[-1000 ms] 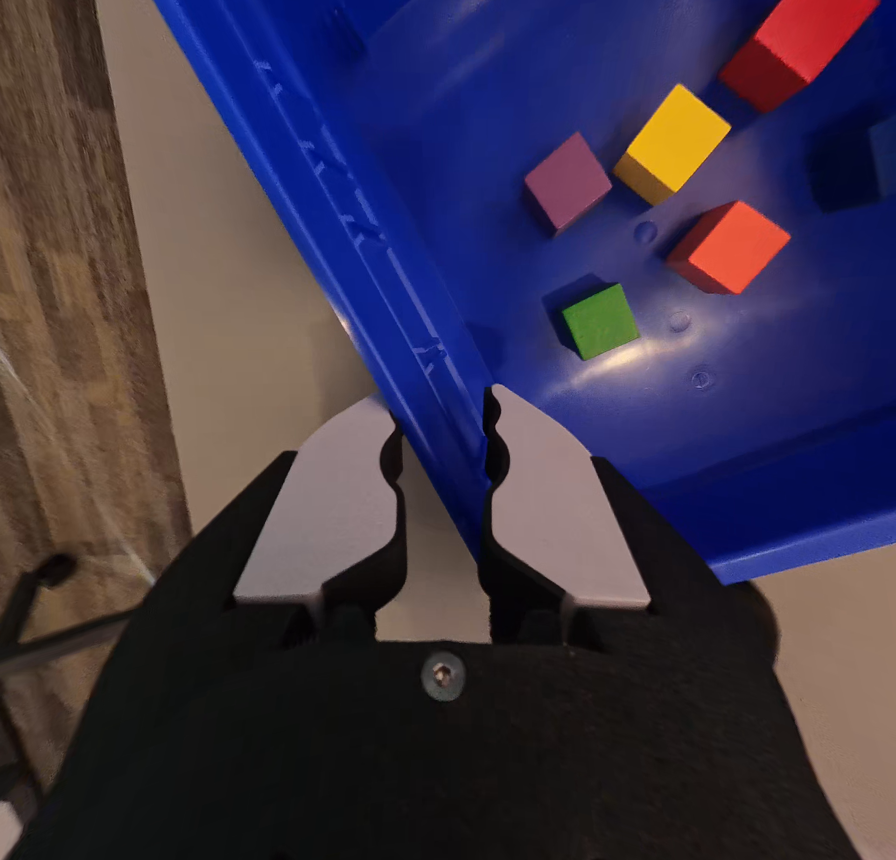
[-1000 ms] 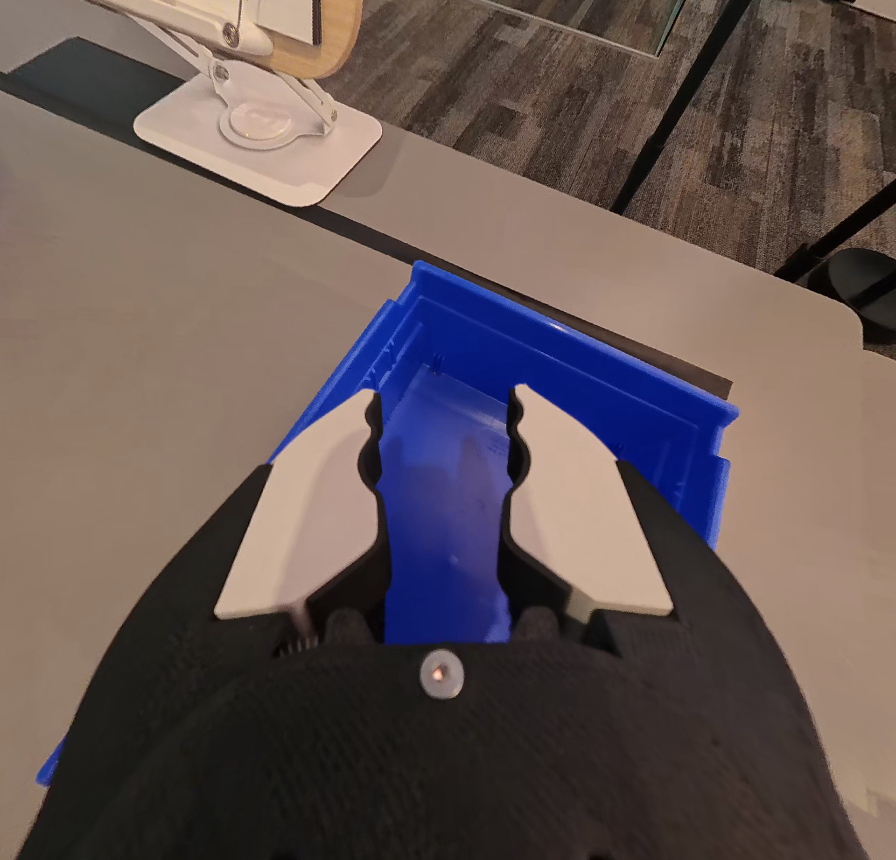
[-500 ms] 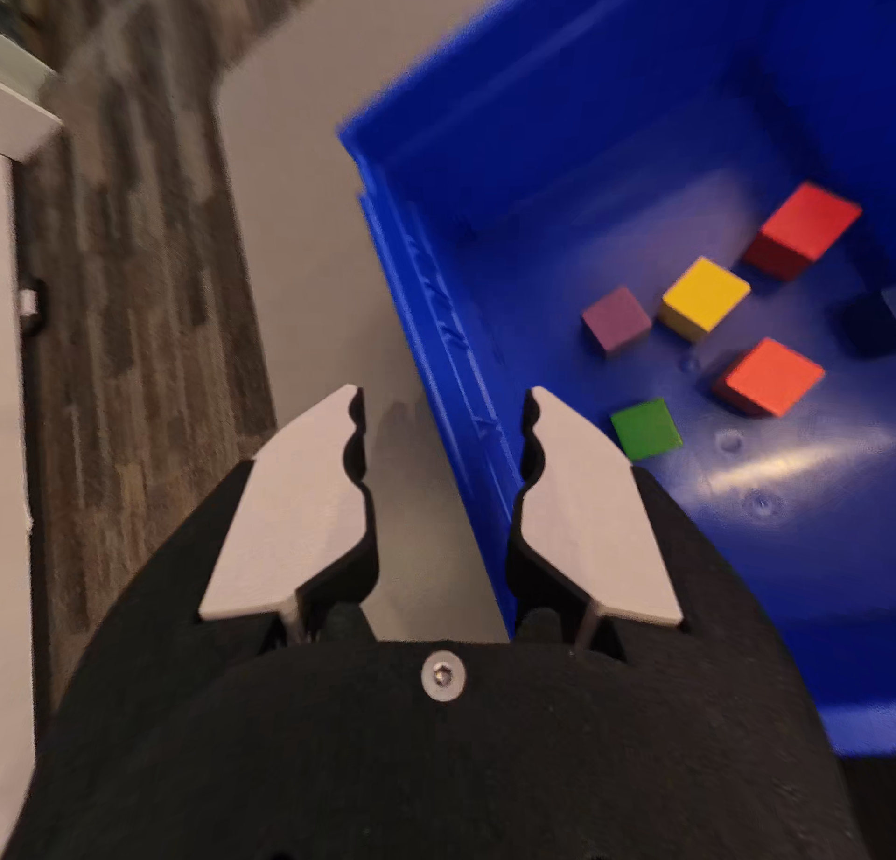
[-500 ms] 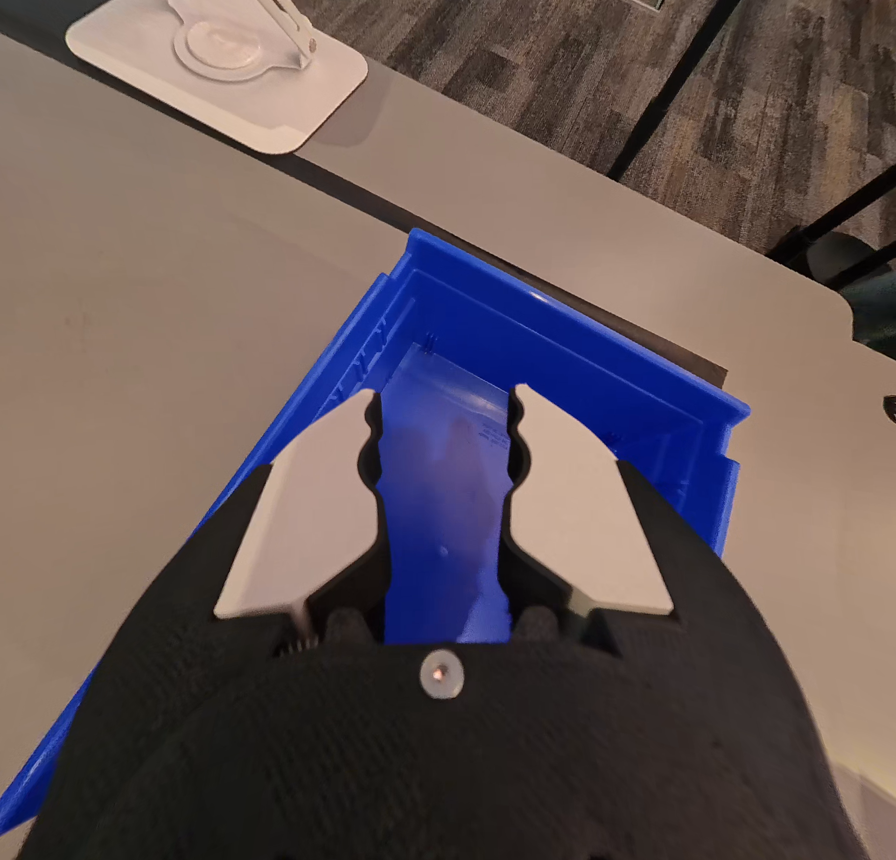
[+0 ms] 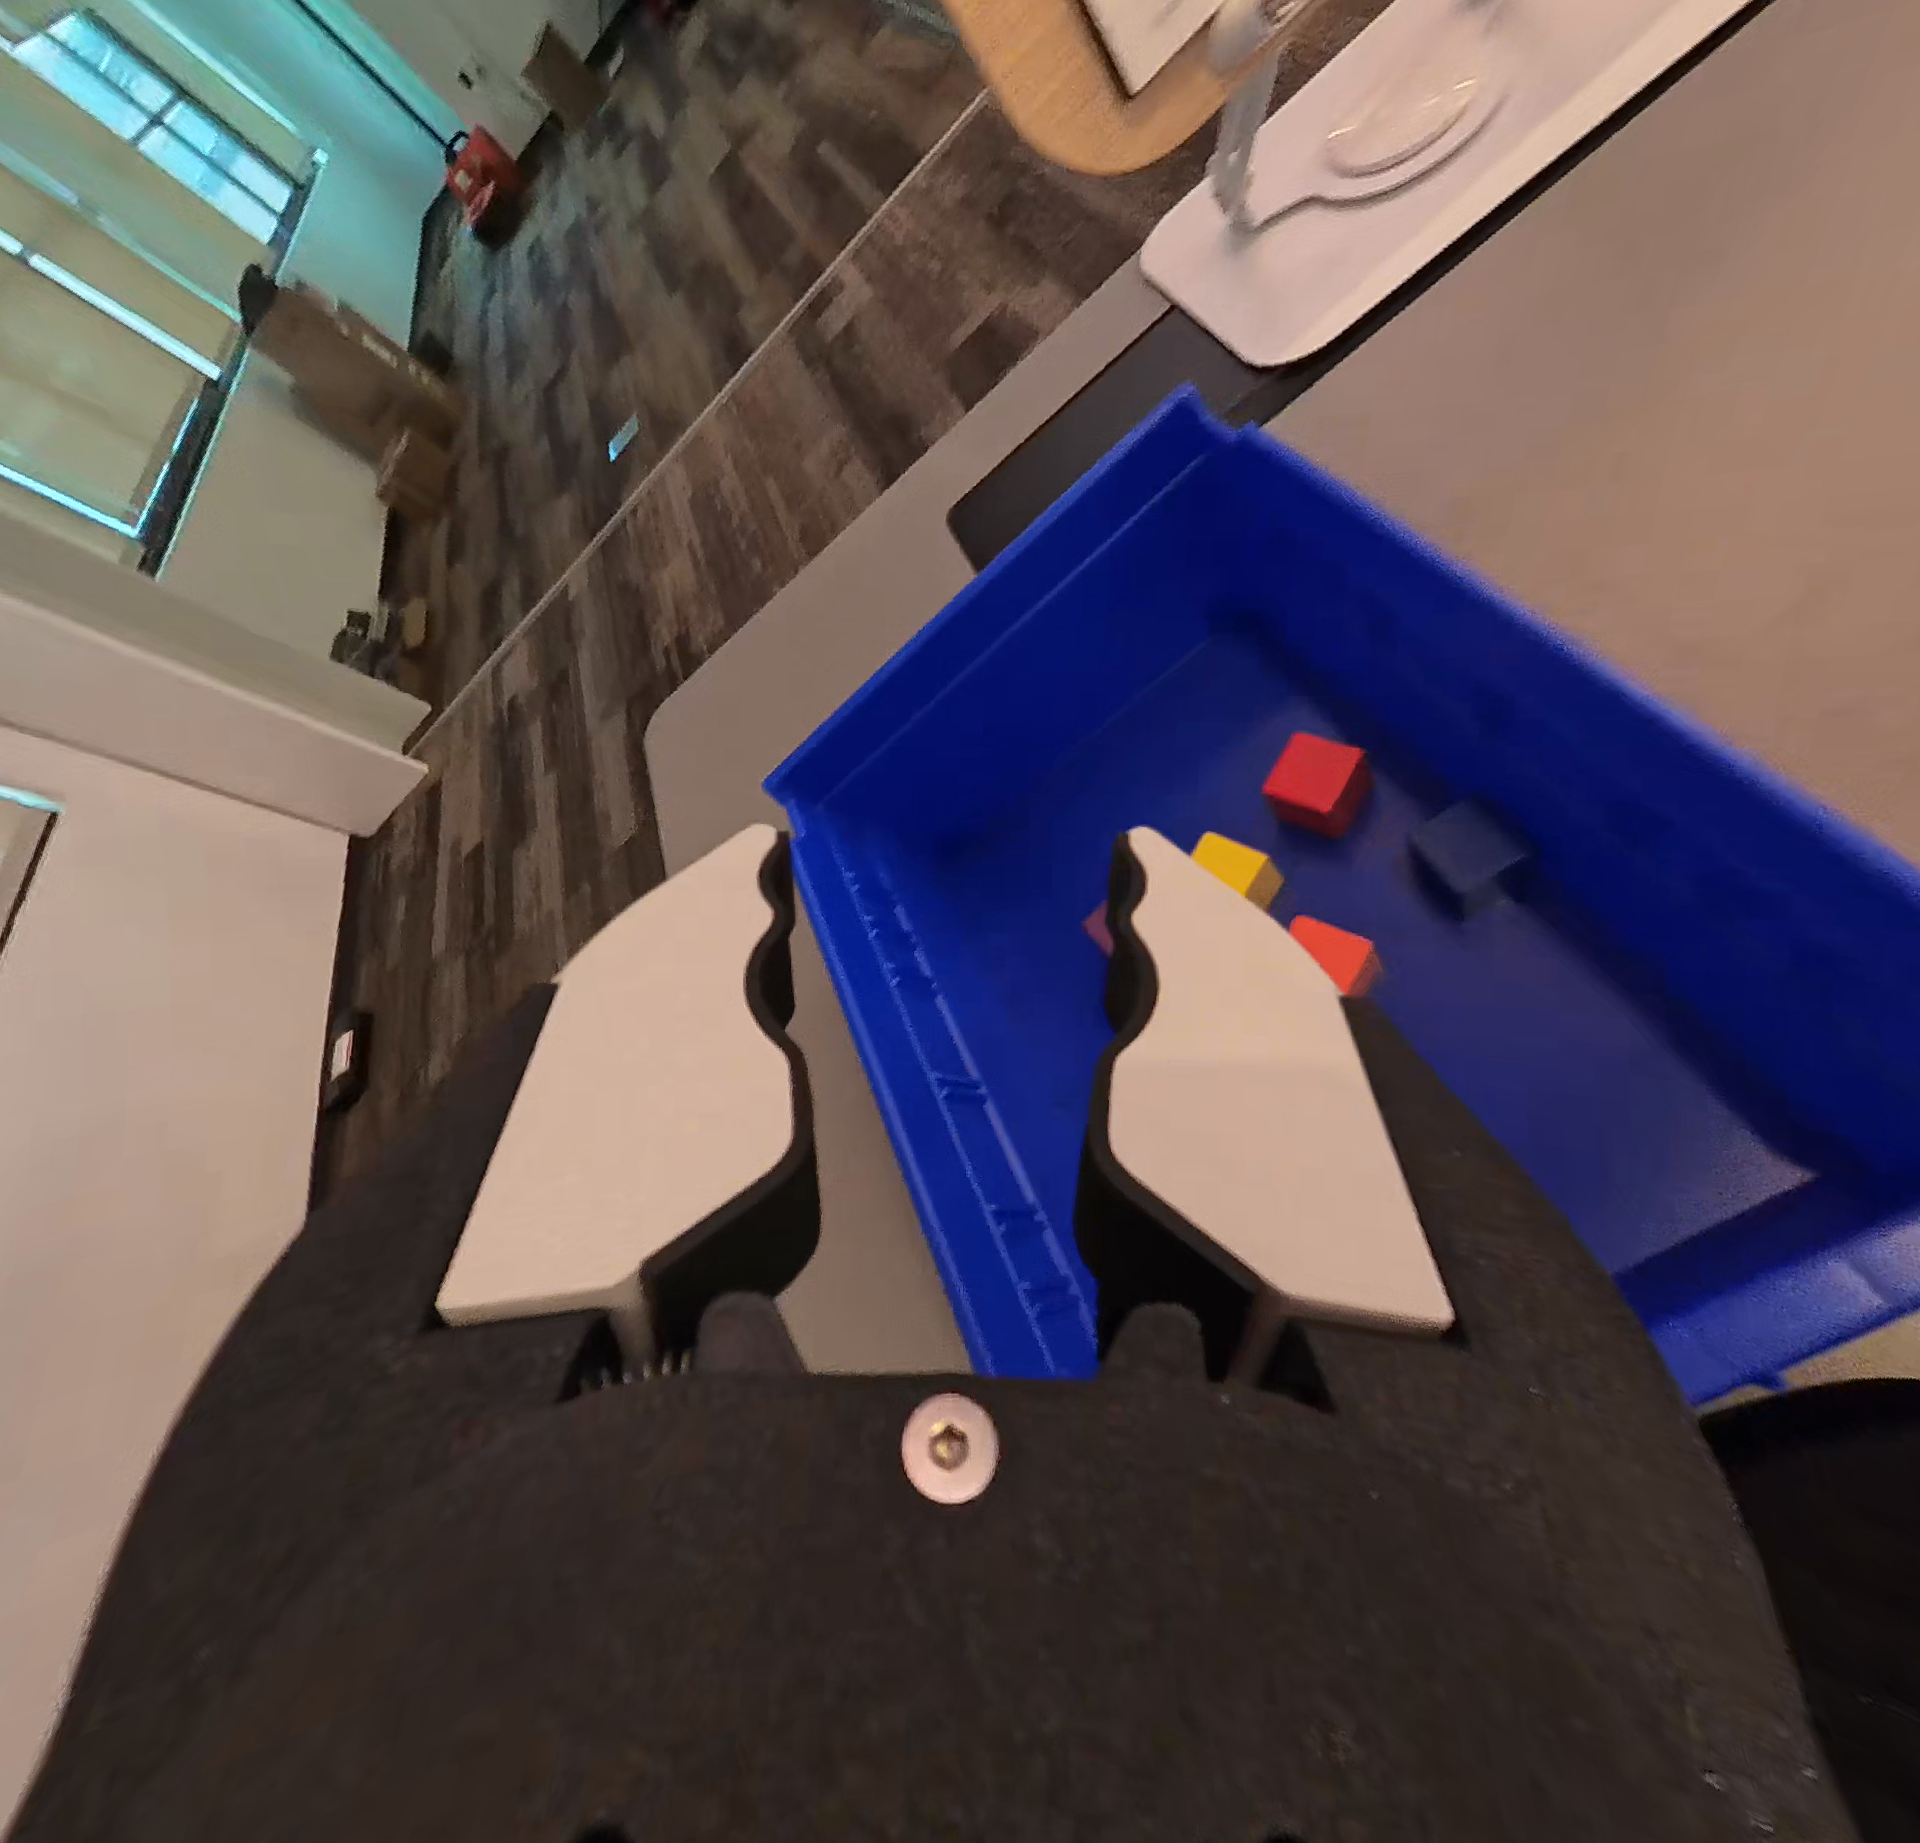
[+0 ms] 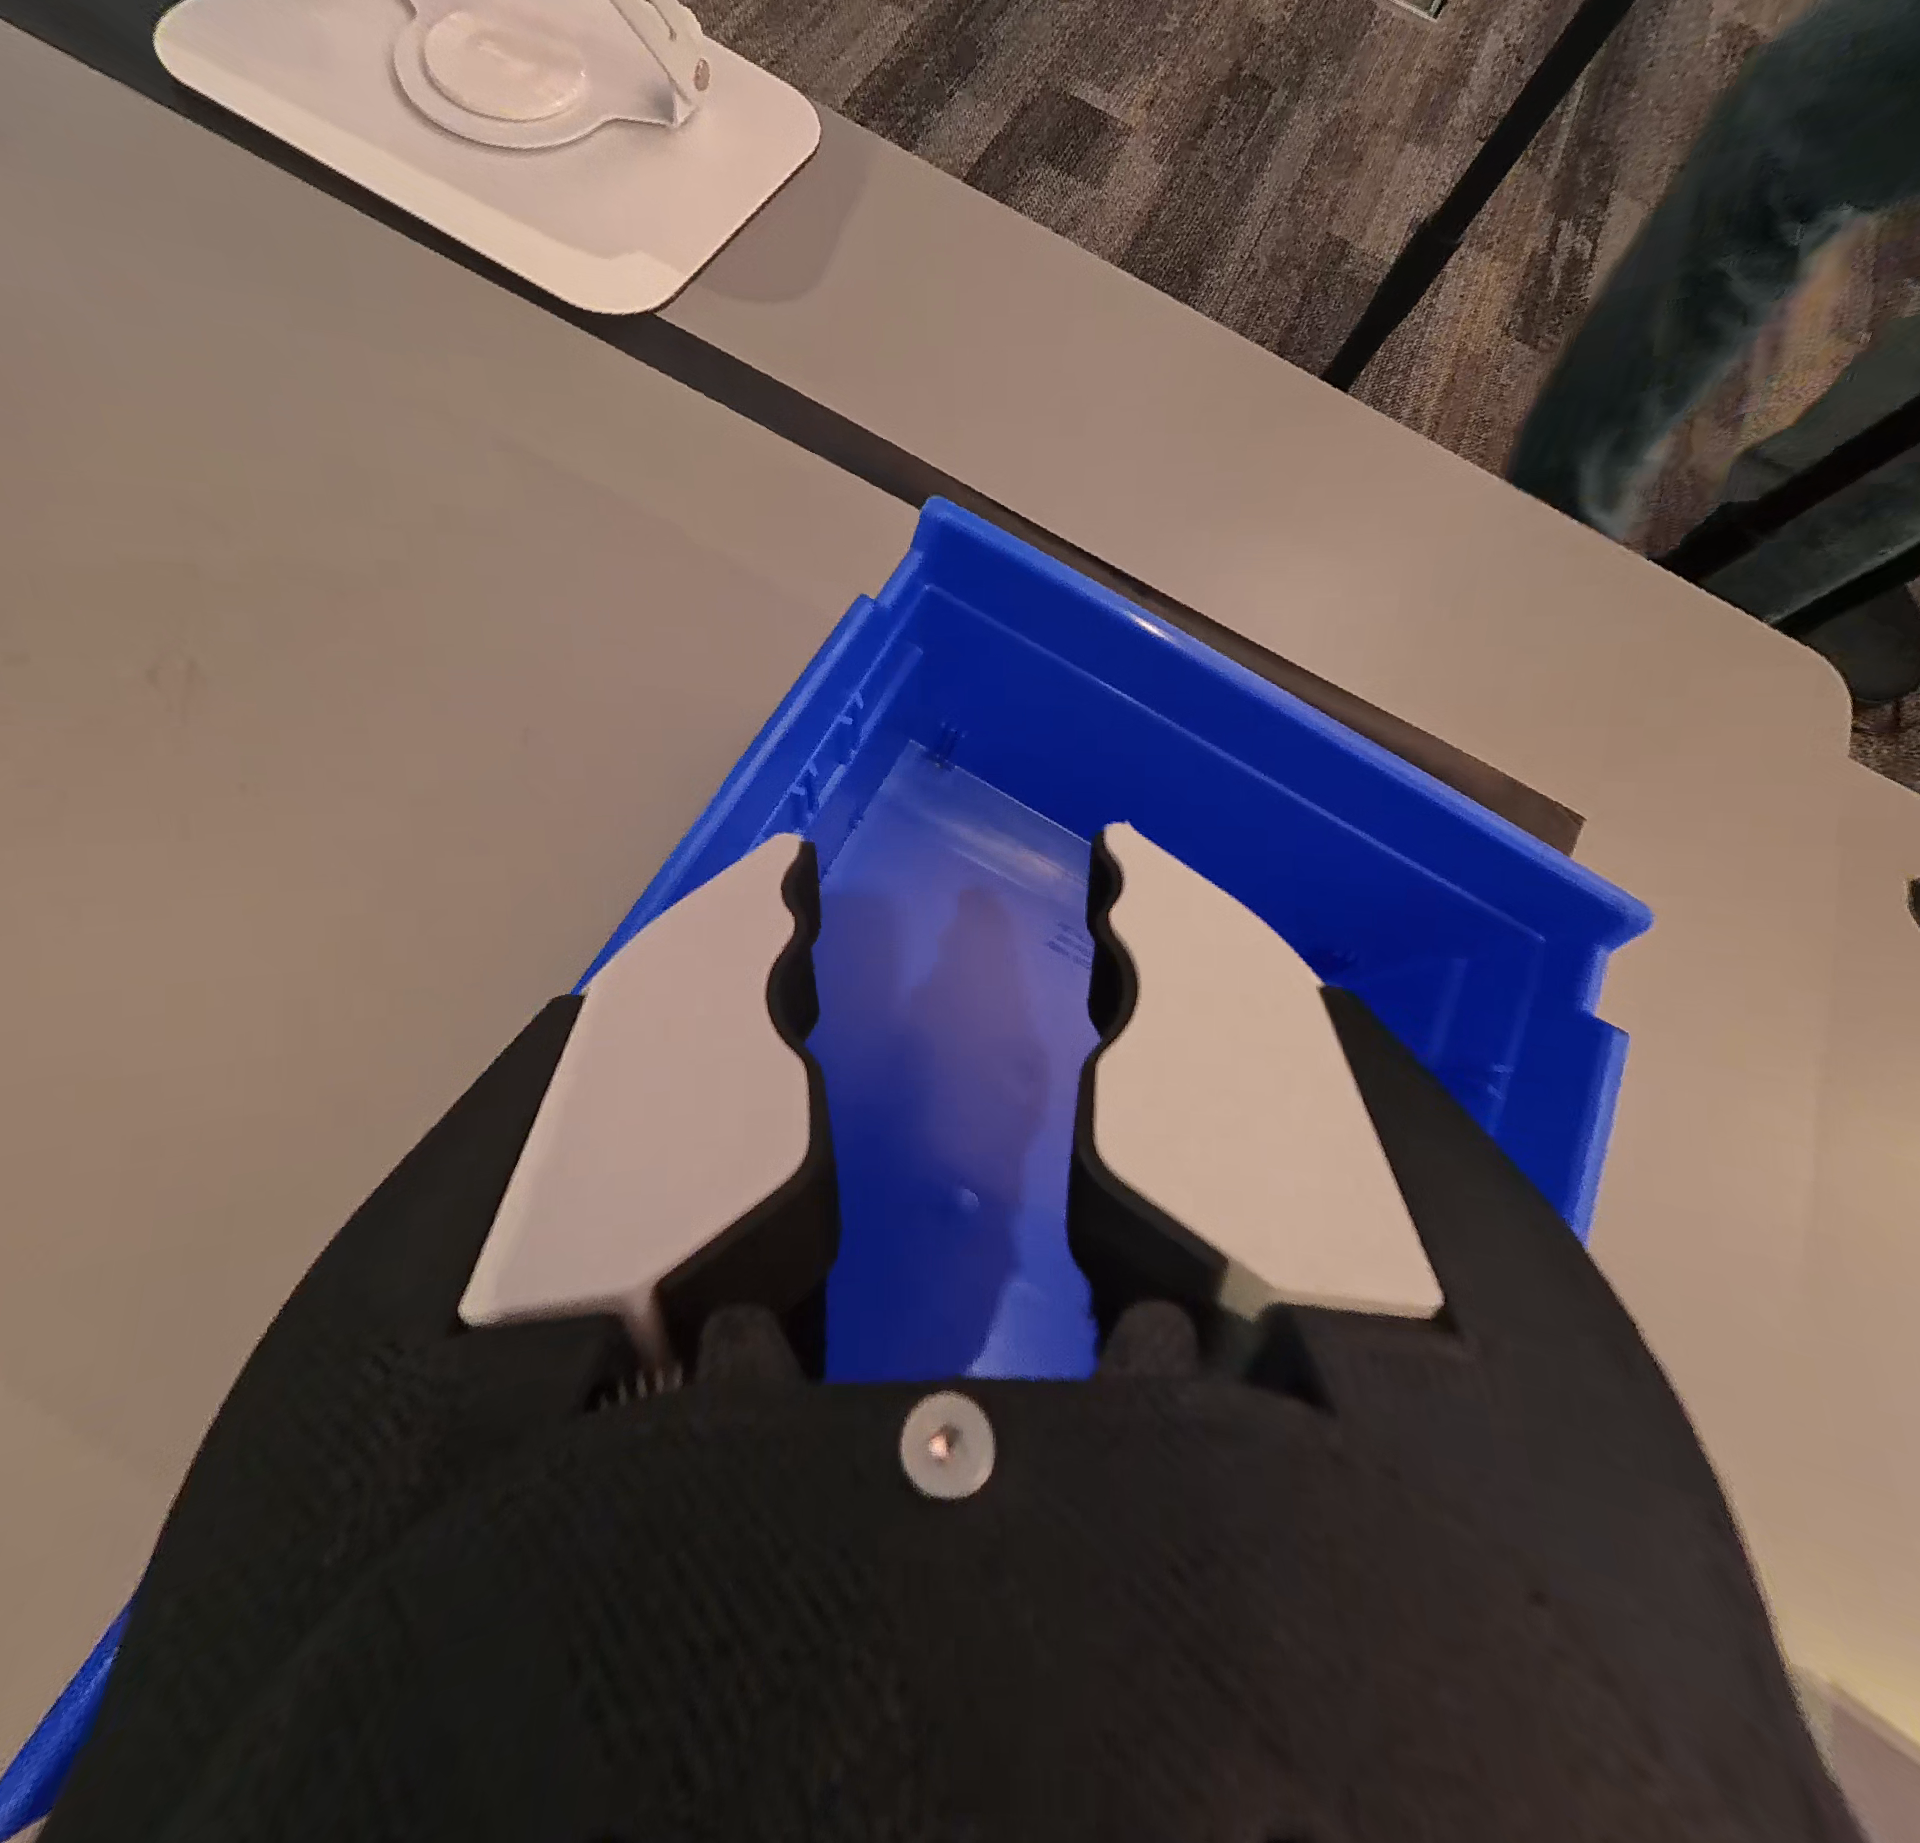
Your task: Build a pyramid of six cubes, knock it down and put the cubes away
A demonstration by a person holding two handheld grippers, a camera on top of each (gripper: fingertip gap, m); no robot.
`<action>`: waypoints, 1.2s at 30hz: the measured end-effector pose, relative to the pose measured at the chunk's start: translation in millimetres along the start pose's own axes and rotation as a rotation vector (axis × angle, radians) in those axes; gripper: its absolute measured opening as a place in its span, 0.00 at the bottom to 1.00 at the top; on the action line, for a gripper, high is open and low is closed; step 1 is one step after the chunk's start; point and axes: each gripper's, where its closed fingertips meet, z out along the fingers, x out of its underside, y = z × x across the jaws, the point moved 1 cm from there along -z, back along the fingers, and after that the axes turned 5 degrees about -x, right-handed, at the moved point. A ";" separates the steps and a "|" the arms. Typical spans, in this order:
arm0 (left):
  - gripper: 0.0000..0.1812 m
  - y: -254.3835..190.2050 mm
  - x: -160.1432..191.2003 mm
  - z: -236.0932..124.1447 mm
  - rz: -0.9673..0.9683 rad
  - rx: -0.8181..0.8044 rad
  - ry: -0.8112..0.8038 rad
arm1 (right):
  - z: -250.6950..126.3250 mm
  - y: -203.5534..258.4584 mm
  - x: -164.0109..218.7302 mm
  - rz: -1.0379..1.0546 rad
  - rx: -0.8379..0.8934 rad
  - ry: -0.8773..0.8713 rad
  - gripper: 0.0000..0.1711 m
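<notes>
Table (image 6: 312, 754): grey, carries the bin and a white stand base (image 6: 488, 110).
Bin (image 5: 1714, 806): blue, open, on the table near its far edge.
Left gripper (image 5: 945, 858): fingers spread, empty, straddling the bin's side wall.
Right gripper (image 6: 951, 858): fingers spread, empty, above the bin's floor.
Cubes: red (image 5: 1314, 783), dark blue (image 5: 1465, 853), yellow (image 5: 1236, 866), orange (image 5: 1335, 952), all apart on the bin floor; purple (image 5: 1097, 927) mostly hidden behind a fingertip.

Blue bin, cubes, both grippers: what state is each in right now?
Blue bin: upright on the table, open-topped.
Red cube: loose on the bin floor.
Yellow cube: in the bin, partly hidden.
Orange cube: in the bin, partly hidden.
Dark blue cube: loose in the bin.
Left gripper: open, empty, straddling the bin wall.
Right gripper: open, empty, over the bin.
</notes>
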 end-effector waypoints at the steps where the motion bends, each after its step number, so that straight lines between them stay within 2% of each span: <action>1: 0.33 -5.1 -3.9 -0.2 0.005 0.006 -0.001 | 0.2 0.1 0.1 0.000 -0.001 0.000 0.30; 5: 0.34 -27.1 -8.3 4.4 0.009 0.085 -0.015 | 1.7 0.4 2.5 -0.003 -0.009 0.010 0.30; 7: 0.29 -57.6 -3.0 5.8 0.055 0.264 0.005 | 2.3 1.1 3.1 -0.013 -0.014 0.013 0.30; 13: 0.25 -113.7 24.8 27.0 0.253 0.513 0.107 | -1.7 2.6 0.1 -0.033 -0.039 -0.014 0.30; 19: 0.26 -141.9 46.3 53.6 0.377 0.586 0.194 | -6.4 -1.5 1.1 -0.010 -0.045 -0.027 0.30; 24: 0.29 -154.8 48.4 63.6 0.443 0.646 0.185 | -6.0 -1.9 4.6 -0.009 -0.053 -0.015 0.30; 36: 0.22 -169.2 62.2 85.3 0.483 0.749 0.239 | 1.7 -0.8 14.0 -0.042 -0.051 0.048 0.30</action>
